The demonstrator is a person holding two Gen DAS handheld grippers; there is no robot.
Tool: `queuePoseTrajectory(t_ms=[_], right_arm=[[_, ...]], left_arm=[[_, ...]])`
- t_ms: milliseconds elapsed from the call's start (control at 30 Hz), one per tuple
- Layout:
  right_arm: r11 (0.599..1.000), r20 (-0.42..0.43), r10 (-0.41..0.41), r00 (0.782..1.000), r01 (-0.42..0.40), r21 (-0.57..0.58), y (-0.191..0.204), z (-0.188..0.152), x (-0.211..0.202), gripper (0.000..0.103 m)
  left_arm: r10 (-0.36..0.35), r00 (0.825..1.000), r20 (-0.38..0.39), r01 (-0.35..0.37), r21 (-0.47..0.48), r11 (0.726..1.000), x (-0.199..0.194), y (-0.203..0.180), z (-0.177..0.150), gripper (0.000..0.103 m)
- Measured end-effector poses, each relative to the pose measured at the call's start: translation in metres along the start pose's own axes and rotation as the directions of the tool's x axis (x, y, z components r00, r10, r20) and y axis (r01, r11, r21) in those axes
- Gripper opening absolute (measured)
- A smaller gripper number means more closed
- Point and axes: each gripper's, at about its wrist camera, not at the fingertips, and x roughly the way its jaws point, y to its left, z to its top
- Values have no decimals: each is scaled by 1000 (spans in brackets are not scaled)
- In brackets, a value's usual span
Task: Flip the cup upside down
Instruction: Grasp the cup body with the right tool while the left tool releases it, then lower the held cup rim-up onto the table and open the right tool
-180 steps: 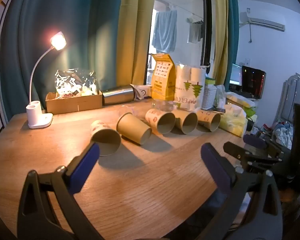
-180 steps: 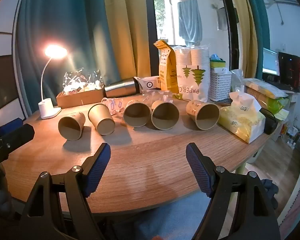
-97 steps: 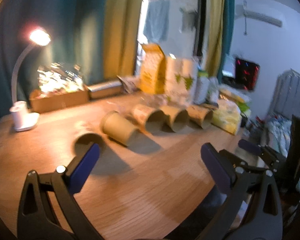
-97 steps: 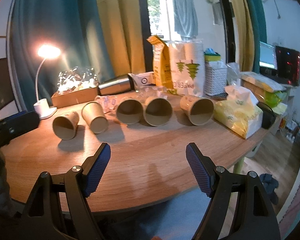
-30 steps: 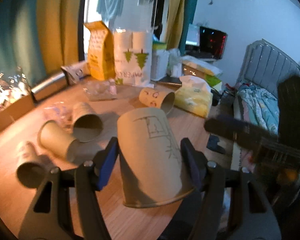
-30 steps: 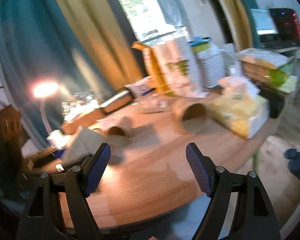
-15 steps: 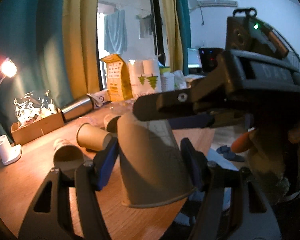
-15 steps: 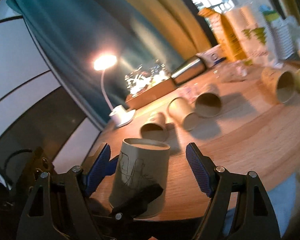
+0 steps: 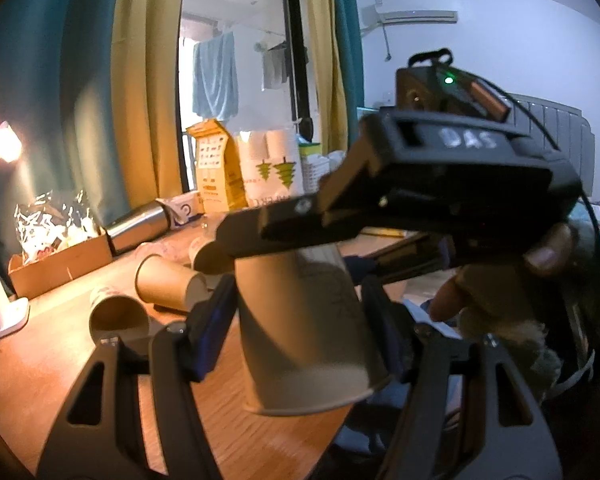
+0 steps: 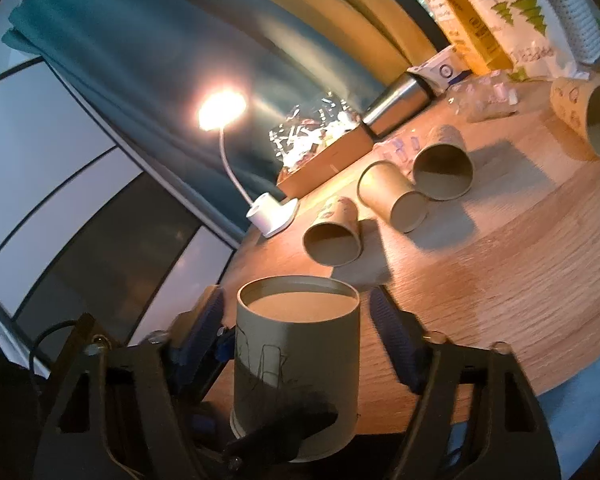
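Observation:
A brown paper cup (image 9: 308, 328) with a line drawing is held upside down, base up and rim down, above the table's front edge. My left gripper (image 9: 300, 320) is shut on it, blue pads on both sides. My right gripper (image 10: 296, 344) reaches in from the other side with its fingers (image 10: 392, 340) spread around the same cup (image 10: 296, 360), a small gap showing on the right; in the left wrist view the right gripper's body (image 9: 420, 196) looms over the cup.
Several paper cups lie on their sides on the wooden table (image 10: 500, 280), the nearest one (image 10: 334, 238) just behind the held cup. A lit desk lamp (image 10: 272, 212), a cardboard box (image 10: 328, 156), a steel flask (image 10: 400, 104) and packs of cups (image 9: 272, 168) stand at the back.
The left gripper picked a cup from the row, turned it rim down and brought it to the front. The right gripper has swung in and now straddles the cup.

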Motion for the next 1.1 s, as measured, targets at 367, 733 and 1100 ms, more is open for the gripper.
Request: queuePoseTrajectory(t_ms=[367, 733, 1100], right_arm=[[1000, -36, -5, 999, 5, -8, 0, 6, 13, 59], [949, 159, -285, 945, 301, -91, -18, 31, 15, 59], [712, 343, -505, 792, 607, -353, -12, -10, 65, 59]], left_arm=[[20, 1000, -19, -21, -6, 1000, -1, -3, -3, 83], [65, 990, -123, -91, -215, 972, 3, 54, -18, 83], [150, 981, -123, -184, -348, 919, -3, 92, -27, 83]])
